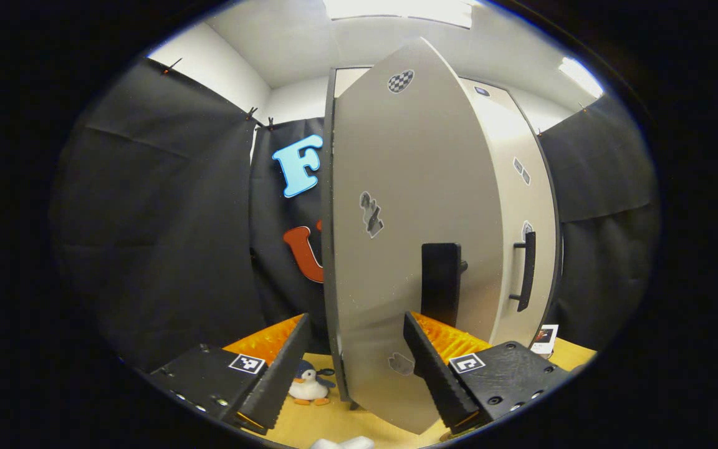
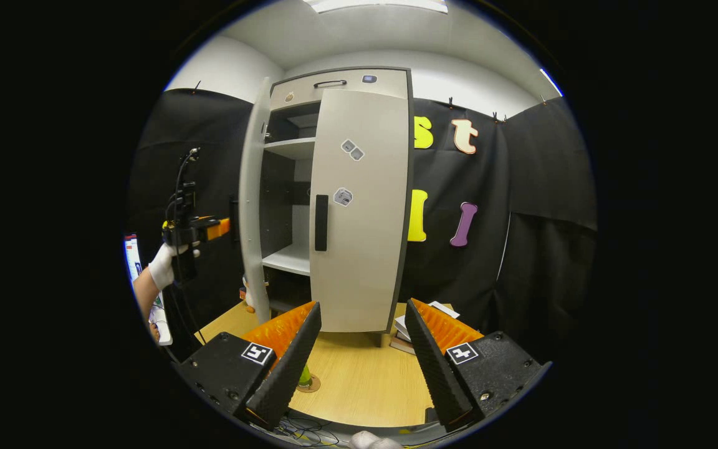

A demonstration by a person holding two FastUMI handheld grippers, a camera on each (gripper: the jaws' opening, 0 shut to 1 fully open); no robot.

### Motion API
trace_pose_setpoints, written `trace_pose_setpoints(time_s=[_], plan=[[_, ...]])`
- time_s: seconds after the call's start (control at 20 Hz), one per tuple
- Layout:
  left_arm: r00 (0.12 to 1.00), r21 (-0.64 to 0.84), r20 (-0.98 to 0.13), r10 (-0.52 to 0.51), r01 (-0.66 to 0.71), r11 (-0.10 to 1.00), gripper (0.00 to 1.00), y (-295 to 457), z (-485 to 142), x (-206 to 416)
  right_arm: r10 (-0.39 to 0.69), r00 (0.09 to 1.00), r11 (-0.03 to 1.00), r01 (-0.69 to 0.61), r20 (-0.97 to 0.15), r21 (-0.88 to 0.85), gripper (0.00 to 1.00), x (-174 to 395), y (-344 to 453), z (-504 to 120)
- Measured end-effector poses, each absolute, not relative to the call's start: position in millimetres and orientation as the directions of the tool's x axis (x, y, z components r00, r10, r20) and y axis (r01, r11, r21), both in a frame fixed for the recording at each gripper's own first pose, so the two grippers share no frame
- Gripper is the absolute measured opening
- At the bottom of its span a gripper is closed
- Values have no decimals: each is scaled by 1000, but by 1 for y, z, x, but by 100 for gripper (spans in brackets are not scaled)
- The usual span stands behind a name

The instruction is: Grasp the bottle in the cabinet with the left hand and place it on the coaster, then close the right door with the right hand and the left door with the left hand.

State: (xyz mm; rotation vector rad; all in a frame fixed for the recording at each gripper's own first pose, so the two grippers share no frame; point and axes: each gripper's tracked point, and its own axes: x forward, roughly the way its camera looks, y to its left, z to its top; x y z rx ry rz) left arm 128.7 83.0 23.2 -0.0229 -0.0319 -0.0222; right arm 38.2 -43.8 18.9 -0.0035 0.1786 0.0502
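Observation:
The tall grey cabinet (image 2: 340,81) stands on a wooden table. Its right door (image 2: 362,249) lies flat against the front. Its left door (image 2: 248,206) stands ajar, with bare shelves behind it. In the left gripper view, the left door's outer face (image 1: 396,206) with its black handle (image 1: 440,284) is just ahead of my open left gripper (image 1: 356,368). In the right gripper view a gloved hand holds that left gripper (image 2: 220,228) against the door's outside. A green bottle (image 2: 305,375) stands on a round coaster (image 2: 310,384), half hidden behind a finger of my open right gripper (image 2: 362,355).
A small penguin toy (image 1: 308,383) sits on the table by the cabinet's left foot. Flat books or papers (image 2: 404,327) lie at the cabinet's right foot. Black cloth walls close in on both sides. A white card (image 1: 546,337) leans near the right door's base.

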Motion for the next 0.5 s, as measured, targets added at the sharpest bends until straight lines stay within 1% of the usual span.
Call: trace_pose_setpoints(time_s=[0.05, 0.2, 0.5], plan=[[999, -36, 31, -21, 22, 999, 96, 78, 24, 132, 39, 985, 999, -39, -170, 7, 83, 36, -47, 22], [999, -54, 31, -32, 34, 998, 96, 71, 27, 130, 14, 988, 1000, -10, -157, 25, 84, 34, -52, 23], [998, -4, 20, -52, 52, 999, 96, 67, 27, 103, 0, 988, 998, 9, -153, 60, 83, 45, -50, 22]])
